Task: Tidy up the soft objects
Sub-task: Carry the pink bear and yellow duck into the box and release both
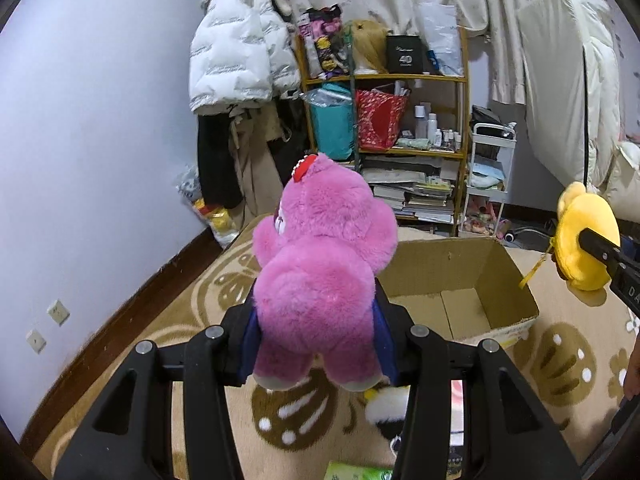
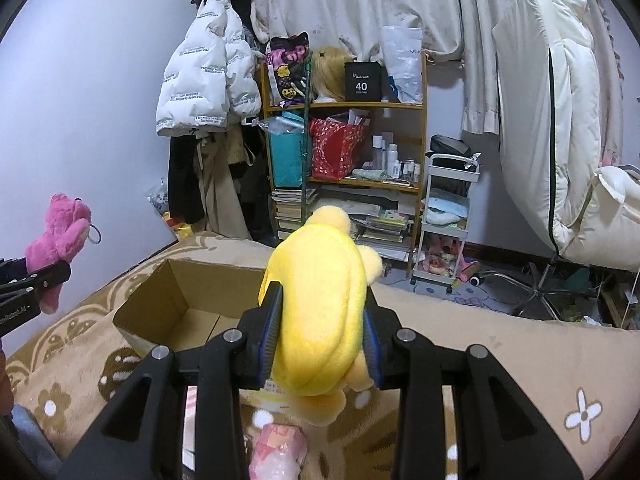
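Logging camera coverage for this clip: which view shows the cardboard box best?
The left wrist view: the cardboard box shows its open top, inner walls and floor. The right wrist view shows only its left part; the yellow plush hides the rest.

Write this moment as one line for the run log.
left tool: shut on pink plush bear | right tool: shut on yellow plush toy | both held above carpet | cardboard box: open, interior looks empty

The cardboard box [image 1: 460,280] has its near-left corner hidden behind the pink plush [image 1: 320,280] (face unseen).
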`<state>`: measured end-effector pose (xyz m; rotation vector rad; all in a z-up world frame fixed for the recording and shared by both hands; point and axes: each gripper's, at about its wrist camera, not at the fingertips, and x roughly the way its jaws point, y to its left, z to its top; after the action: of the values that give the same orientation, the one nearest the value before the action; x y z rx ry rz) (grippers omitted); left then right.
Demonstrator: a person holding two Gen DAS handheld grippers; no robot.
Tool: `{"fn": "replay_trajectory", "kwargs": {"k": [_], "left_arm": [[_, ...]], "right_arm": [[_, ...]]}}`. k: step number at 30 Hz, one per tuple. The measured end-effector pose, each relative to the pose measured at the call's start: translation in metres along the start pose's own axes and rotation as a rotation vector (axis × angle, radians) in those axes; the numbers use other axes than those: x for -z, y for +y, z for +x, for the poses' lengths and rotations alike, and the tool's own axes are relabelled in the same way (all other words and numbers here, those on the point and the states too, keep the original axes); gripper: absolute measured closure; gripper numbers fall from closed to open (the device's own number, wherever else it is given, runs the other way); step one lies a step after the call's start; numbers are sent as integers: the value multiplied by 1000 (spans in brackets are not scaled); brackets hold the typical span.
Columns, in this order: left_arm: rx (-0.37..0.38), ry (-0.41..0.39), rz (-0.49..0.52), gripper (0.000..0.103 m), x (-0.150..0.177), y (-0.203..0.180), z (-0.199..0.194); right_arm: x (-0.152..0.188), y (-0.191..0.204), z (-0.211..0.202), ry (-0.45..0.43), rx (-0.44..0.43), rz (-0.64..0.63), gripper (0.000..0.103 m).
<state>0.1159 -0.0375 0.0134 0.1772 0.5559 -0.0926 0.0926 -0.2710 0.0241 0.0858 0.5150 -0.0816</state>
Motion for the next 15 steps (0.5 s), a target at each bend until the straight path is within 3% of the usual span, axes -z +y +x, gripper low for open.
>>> {"fn": "replay_trajectory", "kwargs": {"k": [15], "left_arm": [[45,2,52,56,1,-15,37]], "right_arm": [[-3,1,39,13,-69,21,65]]}}
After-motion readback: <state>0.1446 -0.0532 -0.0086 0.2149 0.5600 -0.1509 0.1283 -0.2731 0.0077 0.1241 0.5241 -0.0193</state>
